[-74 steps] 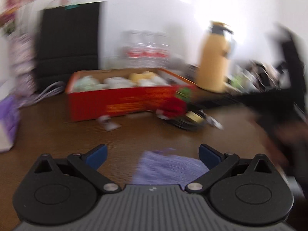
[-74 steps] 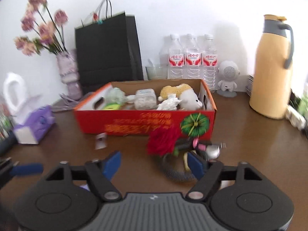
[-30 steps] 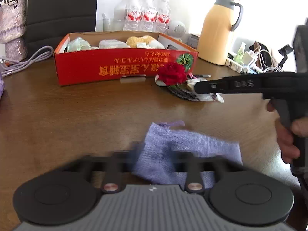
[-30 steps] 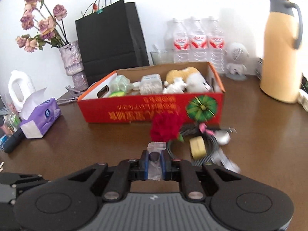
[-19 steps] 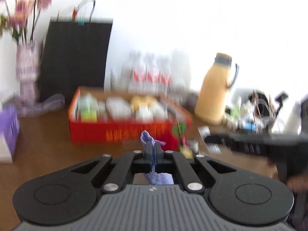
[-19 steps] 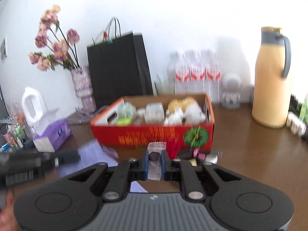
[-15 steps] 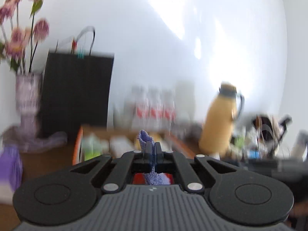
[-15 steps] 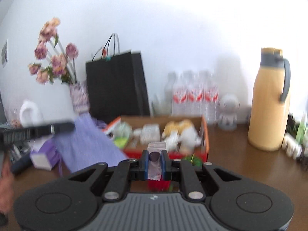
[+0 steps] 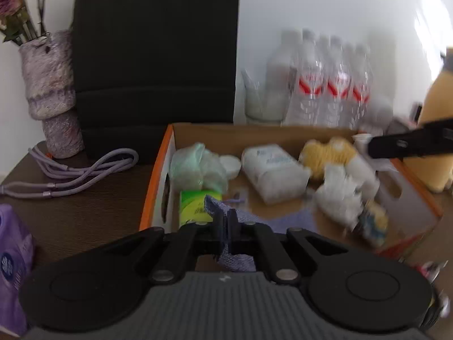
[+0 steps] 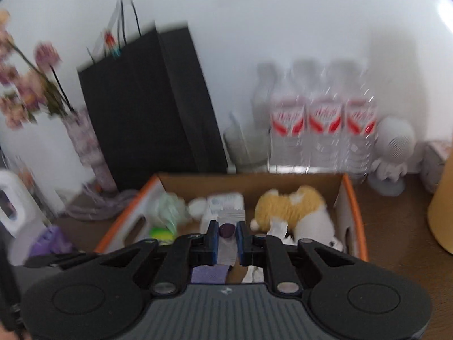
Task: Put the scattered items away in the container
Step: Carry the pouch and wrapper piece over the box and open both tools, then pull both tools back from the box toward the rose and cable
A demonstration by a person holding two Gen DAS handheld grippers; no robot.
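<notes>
both grippers loaded, held over the open cardboard box (image 9: 286, 131).

left gripper (image 9: 225, 226) pinched tight on a lilac cloth pouch (image 9: 283, 222), draped down over the near part of the box floor beside a green packet (image 9: 195, 206). right gripper (image 10: 228, 239) clamped narrow on a small clear wrapped sweet (image 10: 227, 231), dark centre between the pads, above the box interior with a plush toy (image 10: 291, 205) and a white packet (image 9: 273, 171) already inside.

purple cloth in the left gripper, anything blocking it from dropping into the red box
Nothing visible does. The left gripper holds the purple cloth above the red box, over bare cardboard floor between the green packet and white crumpled paper.
</notes>
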